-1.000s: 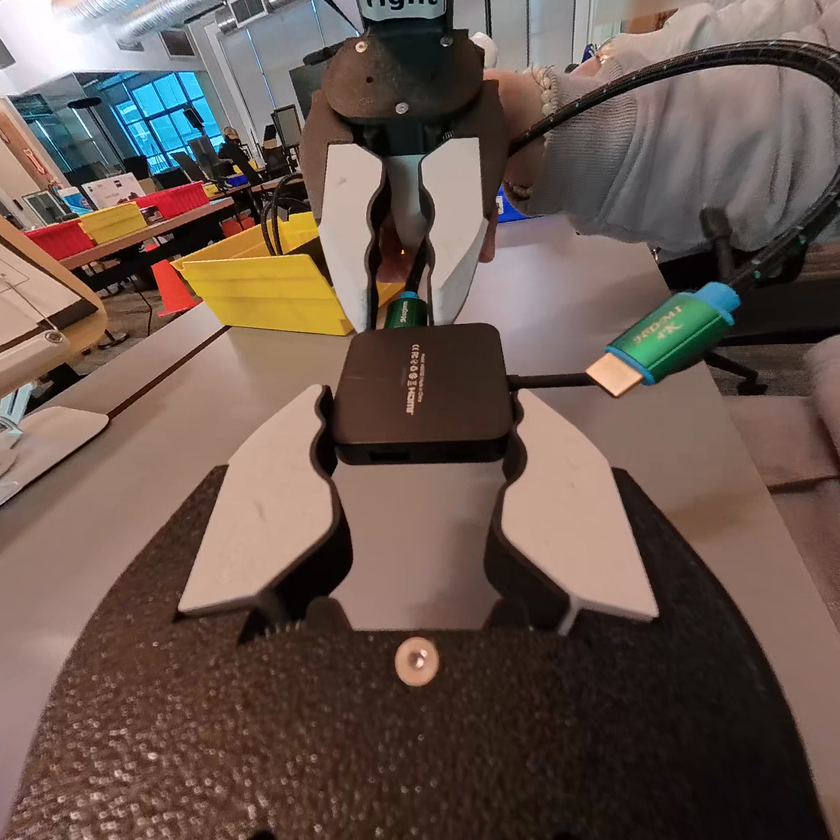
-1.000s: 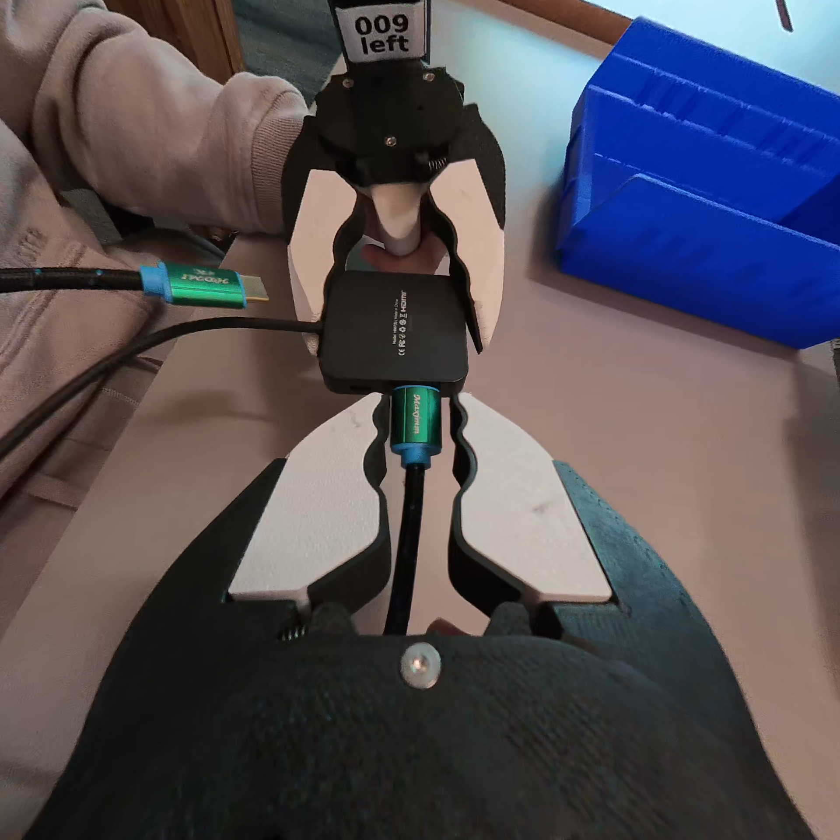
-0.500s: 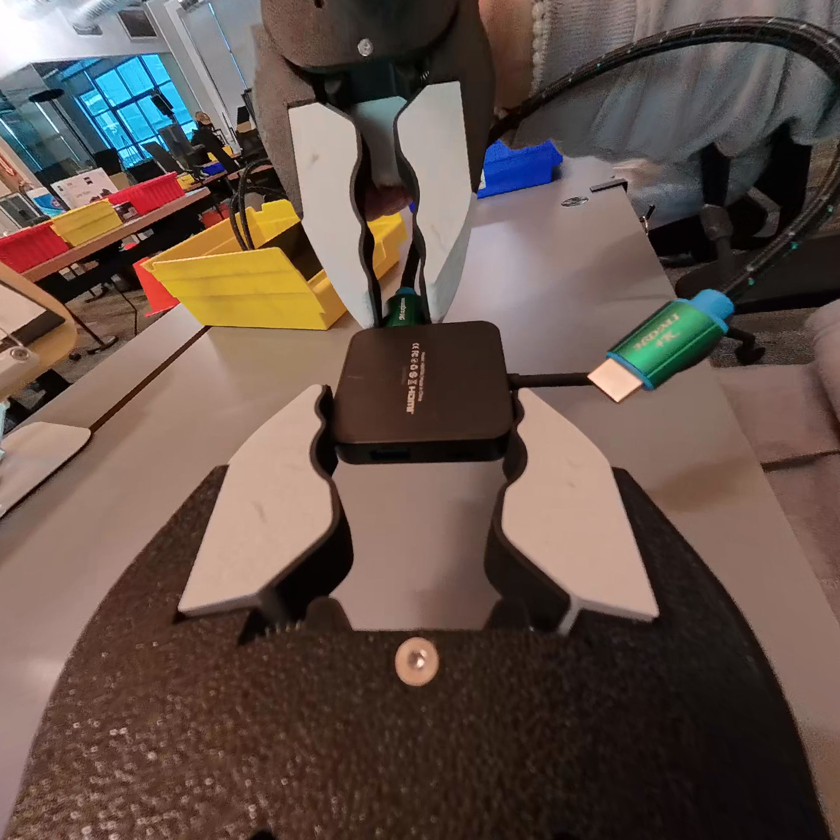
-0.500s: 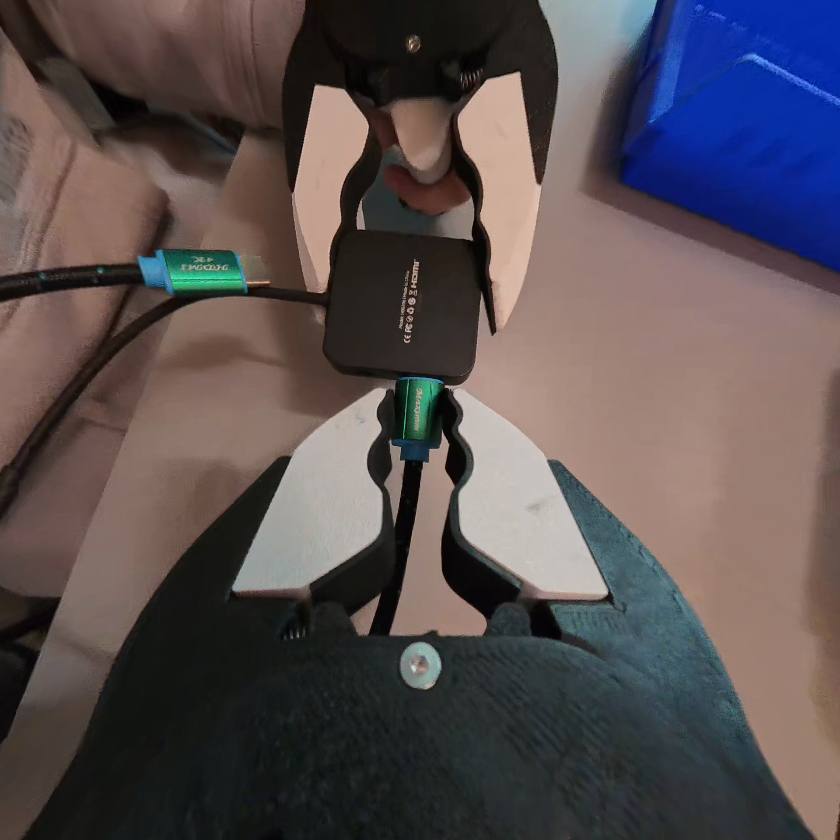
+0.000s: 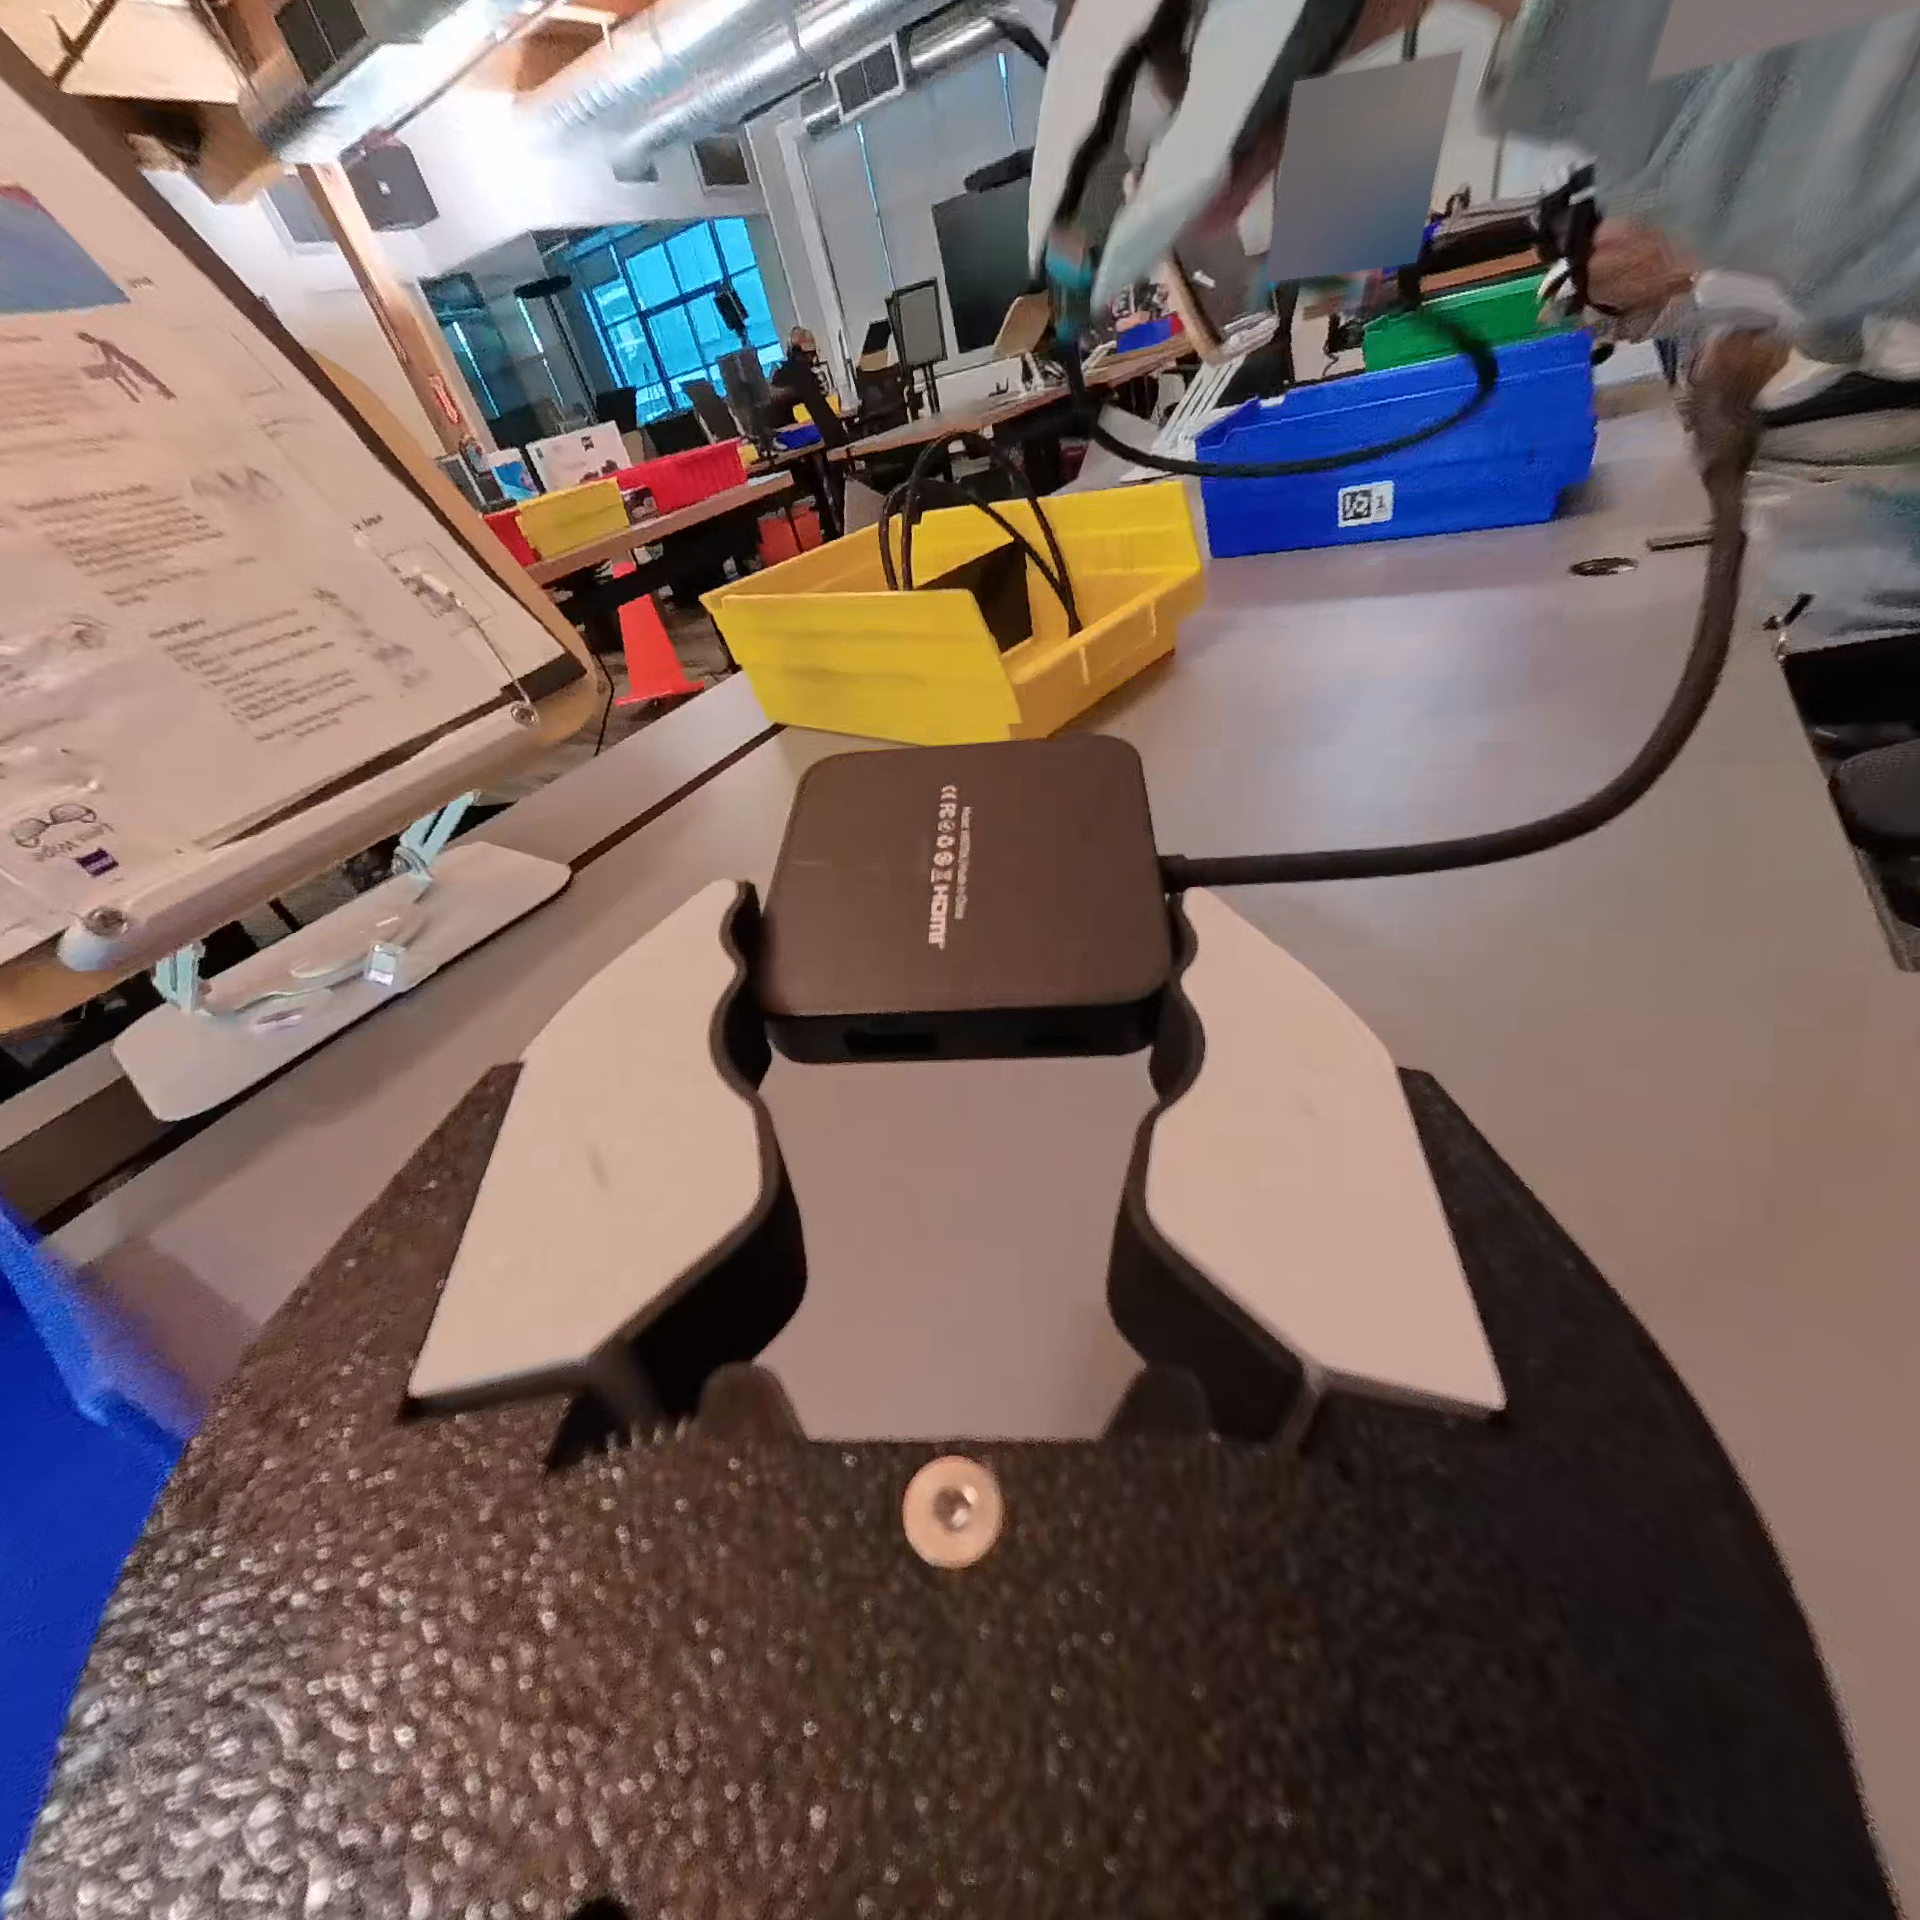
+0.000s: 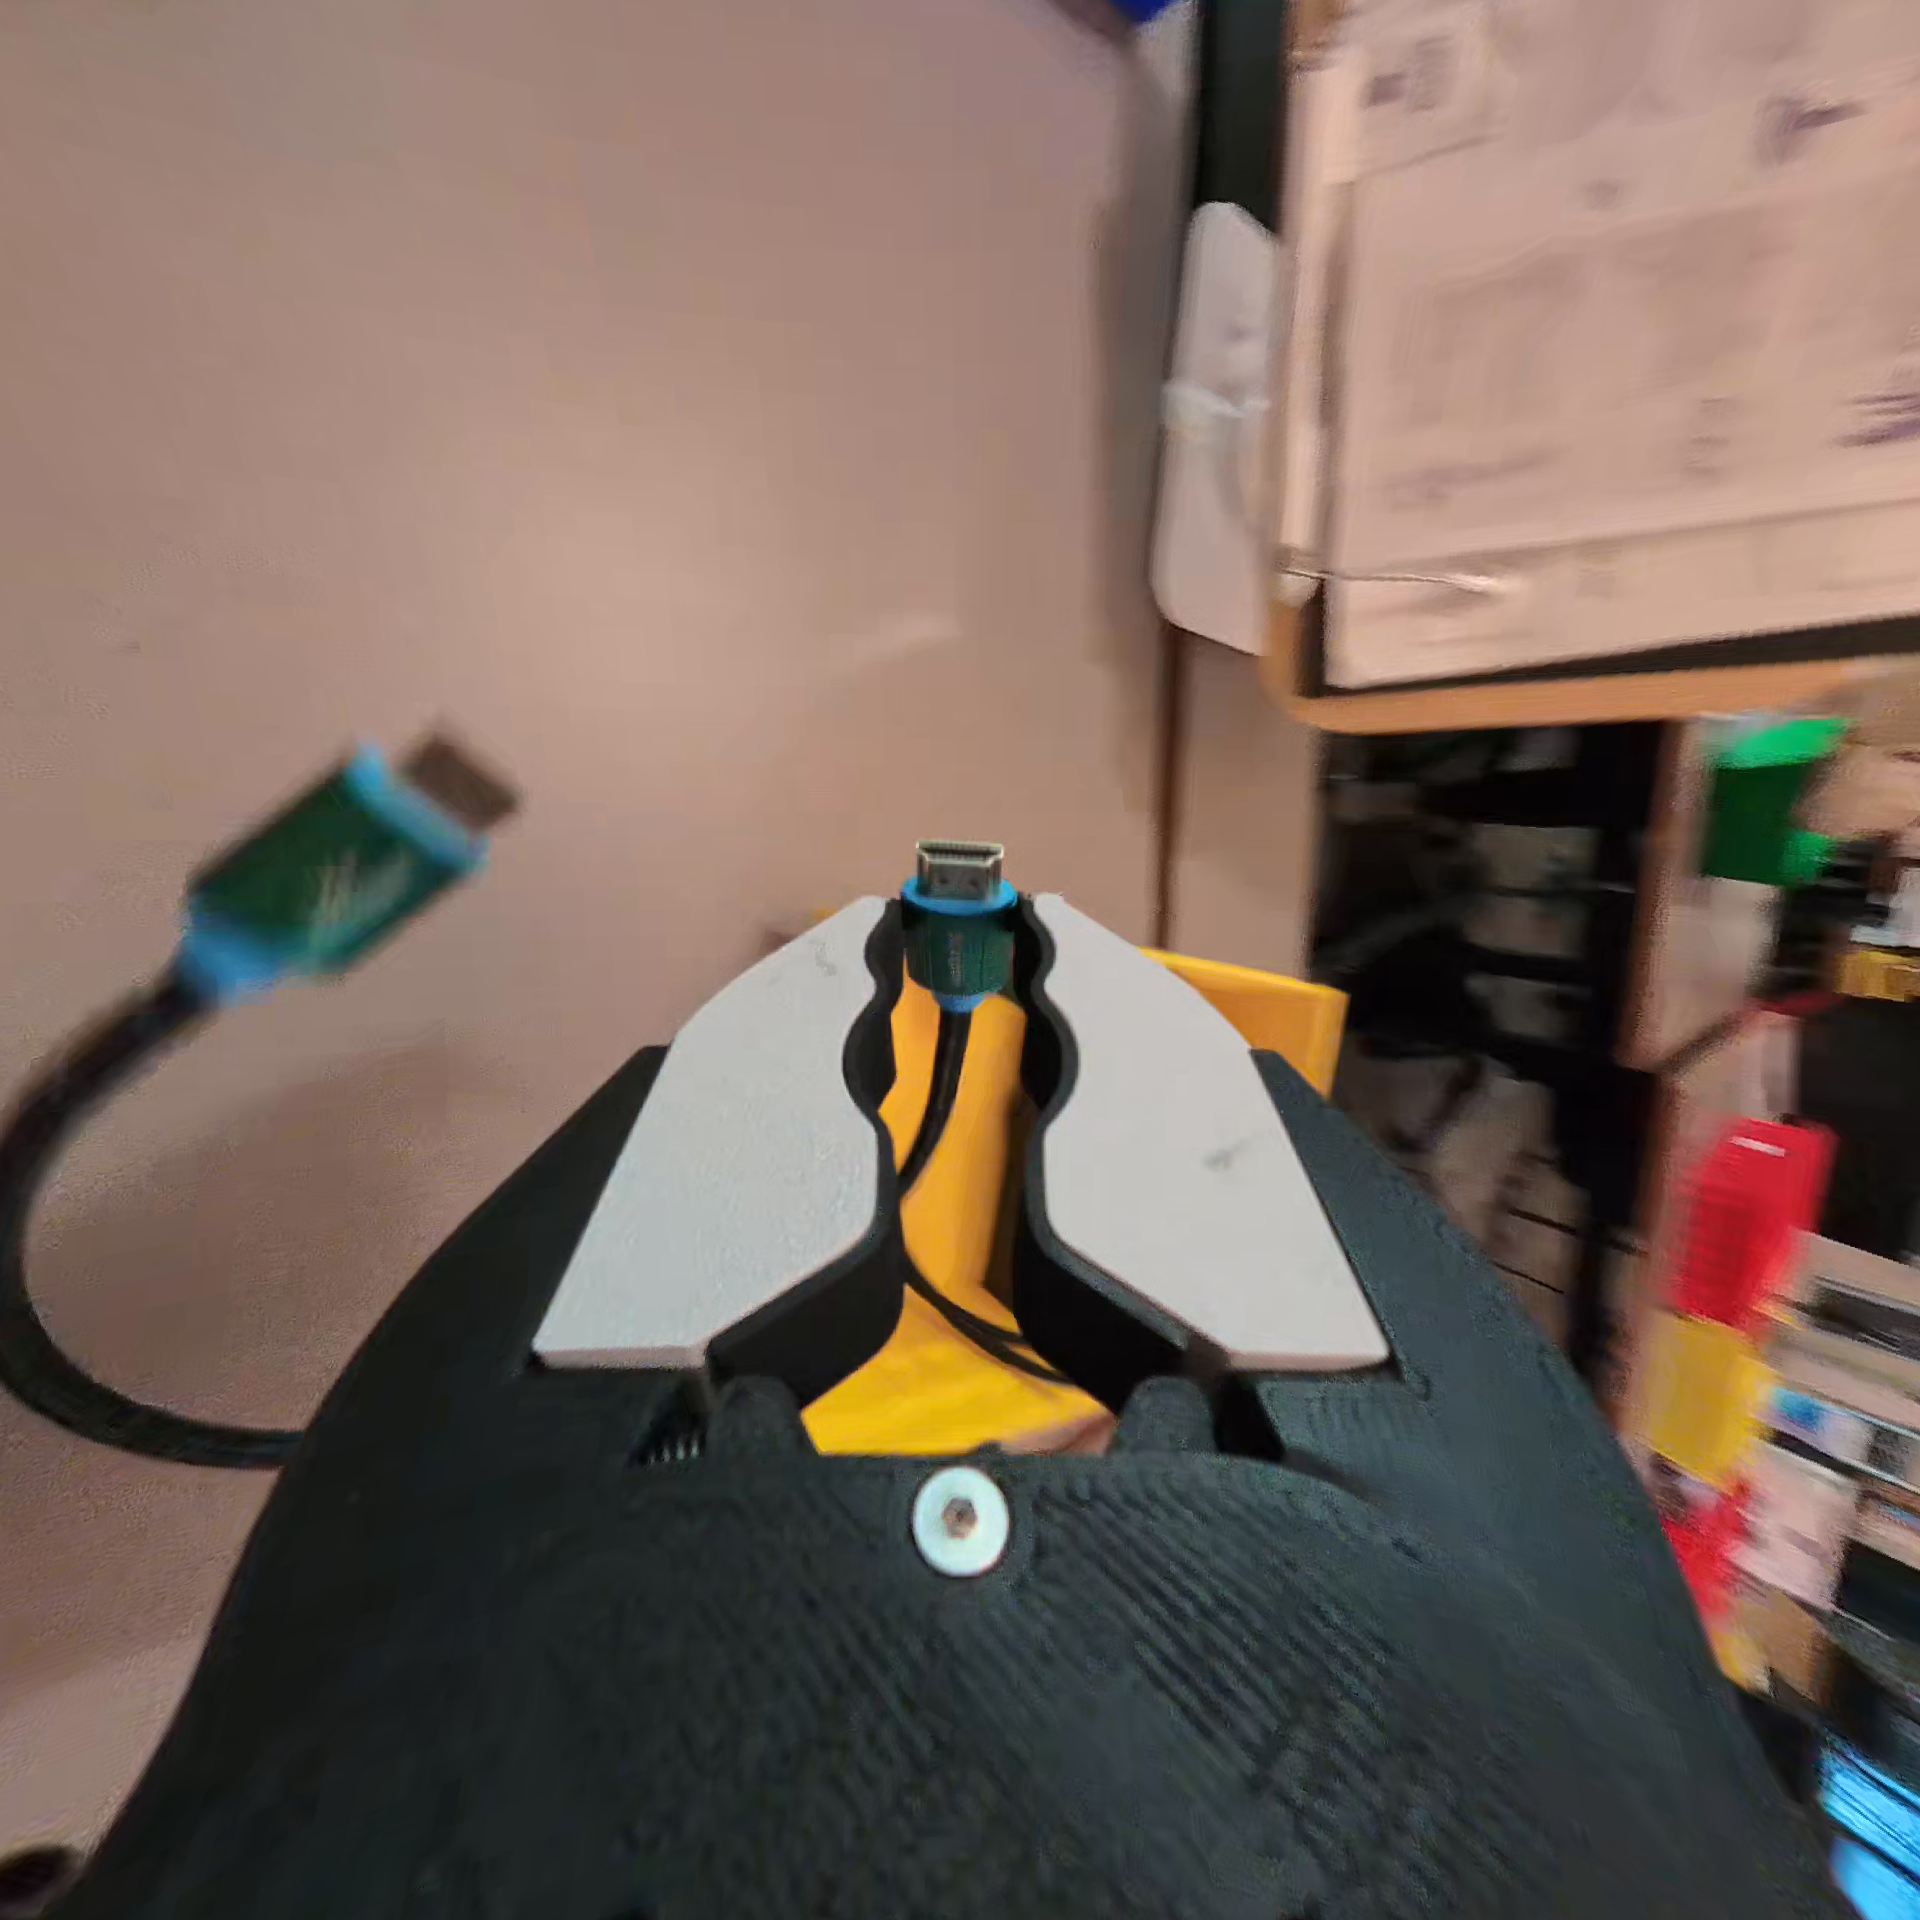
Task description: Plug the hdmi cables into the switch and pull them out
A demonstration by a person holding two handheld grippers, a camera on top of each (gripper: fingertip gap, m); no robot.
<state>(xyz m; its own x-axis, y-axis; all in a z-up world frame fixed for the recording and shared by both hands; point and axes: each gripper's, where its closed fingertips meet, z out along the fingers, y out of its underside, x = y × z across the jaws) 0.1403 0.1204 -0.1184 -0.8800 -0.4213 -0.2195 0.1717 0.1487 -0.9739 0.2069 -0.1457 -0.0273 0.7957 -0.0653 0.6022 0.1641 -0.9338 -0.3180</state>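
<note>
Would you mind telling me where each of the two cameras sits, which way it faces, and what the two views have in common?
Left wrist view: sits on the left gripper, looking forward along the grey table; its fingers clamp the black switch, yellow bin beyond; the right gripper and a sleeve show blurred at the top.
Right wrist view: sits on the right gripper, raised and angled down over the table, clamping a green HDMI plug; a second plug dangles at left.
Shared: table, yellow bin, right gripper.
</note>
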